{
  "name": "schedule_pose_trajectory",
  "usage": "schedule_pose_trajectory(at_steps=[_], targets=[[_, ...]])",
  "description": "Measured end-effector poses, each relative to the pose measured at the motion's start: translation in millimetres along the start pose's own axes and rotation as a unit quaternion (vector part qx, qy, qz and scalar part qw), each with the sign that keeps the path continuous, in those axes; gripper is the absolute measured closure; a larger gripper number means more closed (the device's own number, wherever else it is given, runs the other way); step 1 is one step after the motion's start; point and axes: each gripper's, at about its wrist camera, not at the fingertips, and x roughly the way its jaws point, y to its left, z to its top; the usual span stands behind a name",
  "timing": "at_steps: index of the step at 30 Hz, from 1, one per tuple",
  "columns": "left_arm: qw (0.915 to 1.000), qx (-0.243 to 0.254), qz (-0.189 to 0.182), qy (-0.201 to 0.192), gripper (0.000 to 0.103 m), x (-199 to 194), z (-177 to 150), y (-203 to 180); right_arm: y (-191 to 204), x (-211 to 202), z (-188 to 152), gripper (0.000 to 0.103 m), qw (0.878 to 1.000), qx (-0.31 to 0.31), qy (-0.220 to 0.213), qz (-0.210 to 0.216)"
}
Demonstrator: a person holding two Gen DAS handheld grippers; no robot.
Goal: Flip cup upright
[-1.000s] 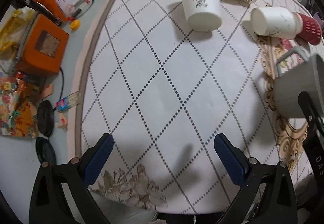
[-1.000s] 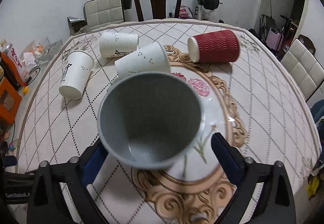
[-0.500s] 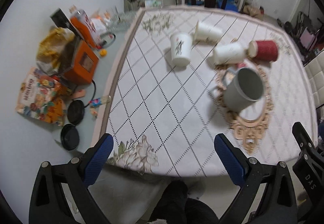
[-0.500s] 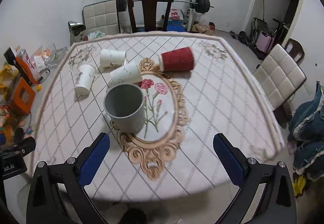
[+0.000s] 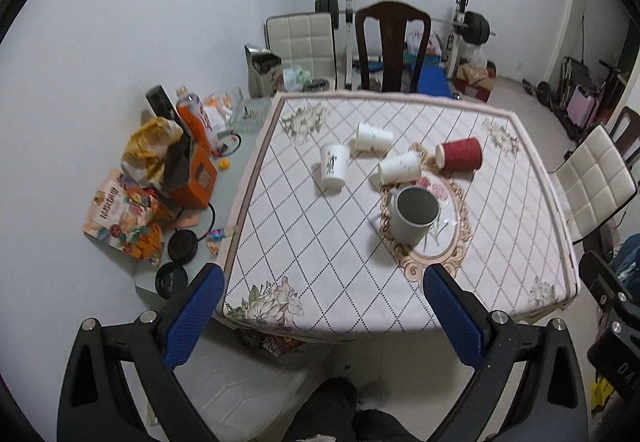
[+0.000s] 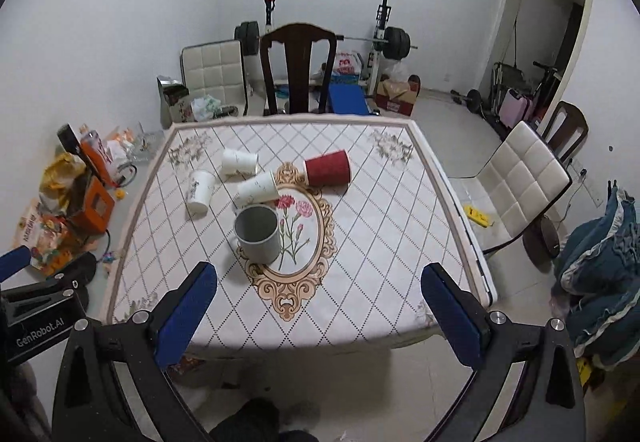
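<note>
A grey mug (image 5: 412, 216) stands upright, mouth up, on the table's oval flower medallion; it also shows in the right wrist view (image 6: 257, 232). Three white paper cups (image 6: 256, 187) and a red ribbed cup (image 6: 328, 173) lie on their sides behind it. My left gripper (image 5: 320, 318) is open and empty, pulled back off the table's near edge. My right gripper (image 6: 320, 316) is open and empty, also back past the near edge, well away from the mug.
The table (image 6: 380, 242) carries a diamond-pattern cloth. A side surface at the left holds an orange box (image 5: 194, 180), bags and black lids. A dark wooden chair (image 6: 298, 72) stands behind the table and a white padded chair (image 6: 524, 182) at the right. Gym gear stands at the back wall.
Both grippers have pulled far back and up from the table. The right gripper, which held the grey mug a second ago, has let it go; the mug stands upright on the medallion.
</note>
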Motion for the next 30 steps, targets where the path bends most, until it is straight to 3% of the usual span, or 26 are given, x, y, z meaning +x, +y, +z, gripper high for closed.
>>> schedule_pose_trajectory(at_steps=[11, 30], targets=[[0.9998, -0.013, -0.003, -0.013, 0.001, -36, 2, 1, -8, -47, 12, 0.000, 1.000, -0.008, -0.017, 0.011], [0.9996, -0.019, 0.011, 0.018, 0.001, -26, -9, 0, -4, -30, 10, 0.000, 1.000, -0.016, 0.007, 0.023]])
